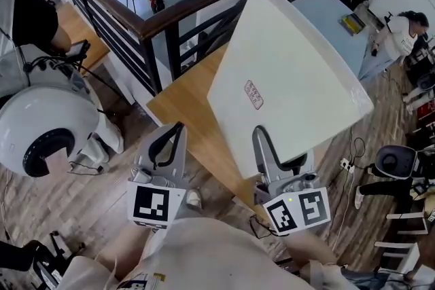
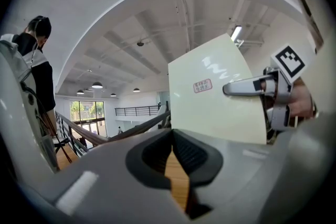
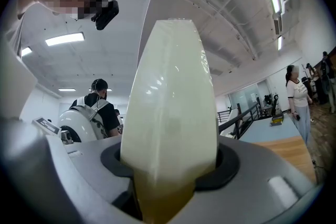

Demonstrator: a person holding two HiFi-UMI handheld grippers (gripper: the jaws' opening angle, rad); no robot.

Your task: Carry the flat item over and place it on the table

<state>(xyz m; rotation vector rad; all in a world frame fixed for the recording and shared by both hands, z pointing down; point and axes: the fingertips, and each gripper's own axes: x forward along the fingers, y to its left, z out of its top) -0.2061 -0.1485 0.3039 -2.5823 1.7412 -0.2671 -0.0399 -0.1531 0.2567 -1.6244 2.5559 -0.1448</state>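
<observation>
The flat item (image 1: 292, 71) is a white square tray with a small red label. It hangs tilted on edge above the wooden table (image 1: 187, 112). My right gripper (image 1: 265, 146) is shut on its near lower edge, and one finger (image 1: 262, 139) lies across the labelled face. In the right gripper view the tray's rim (image 3: 170, 113) fills the space between the jaws. My left gripper (image 1: 170, 139) hovers to the left, apart from the tray, shut with nothing in it. Past its tips (image 2: 170, 139), the left gripper view shows the tray (image 2: 210, 107) and the right gripper (image 2: 262, 86).
A black railing with a wooden top rail (image 1: 136, 24) runs behind the table, with a drop to a lower floor beyond it. A white round machine (image 1: 41, 132) and a person (image 1: 27, 17) are at left. Another person (image 1: 401, 30) stands at right by a pale blue table (image 1: 326, 10).
</observation>
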